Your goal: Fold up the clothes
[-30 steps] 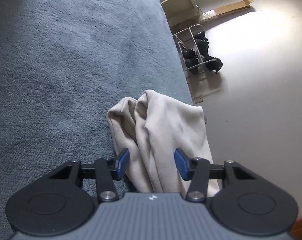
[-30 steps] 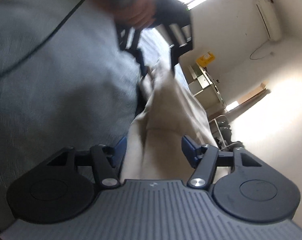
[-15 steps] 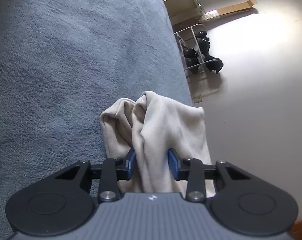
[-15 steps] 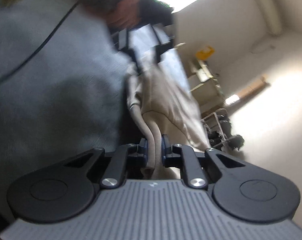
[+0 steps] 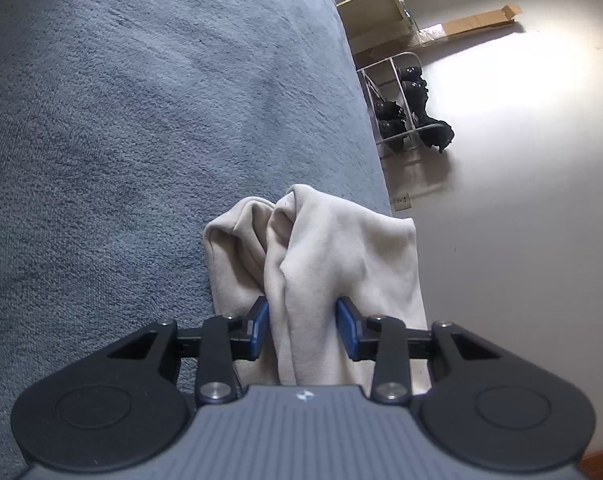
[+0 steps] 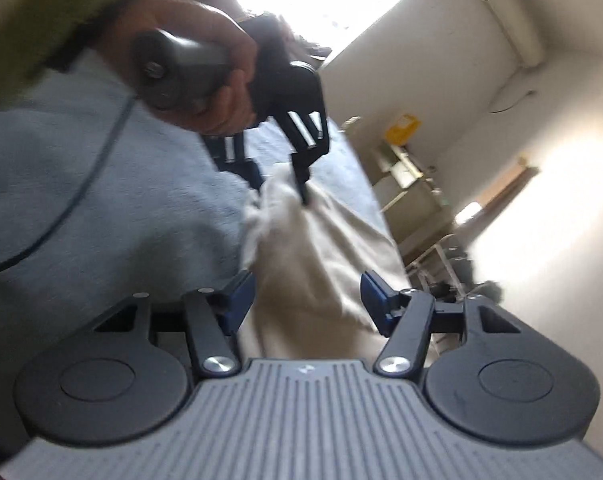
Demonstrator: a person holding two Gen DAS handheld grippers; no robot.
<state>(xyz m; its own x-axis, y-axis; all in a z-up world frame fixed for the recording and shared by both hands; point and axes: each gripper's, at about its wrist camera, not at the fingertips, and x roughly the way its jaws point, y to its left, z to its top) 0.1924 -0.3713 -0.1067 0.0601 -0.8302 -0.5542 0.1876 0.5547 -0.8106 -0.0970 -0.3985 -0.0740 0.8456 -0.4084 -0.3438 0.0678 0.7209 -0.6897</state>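
Since the earlier frames the left gripper (image 5: 303, 328) has closed from a wide stance onto the bunched beige garment (image 5: 321, 264), and it keeps that hold with little other change; its blue pads (image 5: 259, 330) press the cloth from both sides. The right gripper (image 6: 307, 302) clamped a thin fold half a second ago and its jaws have just been opening again; now they stand well apart, the beige cloth (image 6: 301, 276) passes between them, and the pads do not seem to press it.

In the left wrist view the garment lies at the near edge of the blue-grey fleece blanket (image 5: 121, 140), beside the pale floor (image 5: 521, 240); its long axis runs from the gripper away toward the far end of the blanket, and its folded, rounded end points away from the camera. In the right wrist view the same cloth stretches from the right gripper up to the other gripper (image 6: 279, 186), which the person's hand (image 6: 205, 76) holds by a grey handle; the picture is blurred there, so the exact pinch is hard to read.

On the floor beyond the blanket stands a wire rack (image 5: 401, 108) that holds dark shoes (image 5: 417, 96); farther off are pale shelves (image 5: 365, 4), whose contents I cannot tell, and a flat piece of cardboard (image 5: 477, 22).
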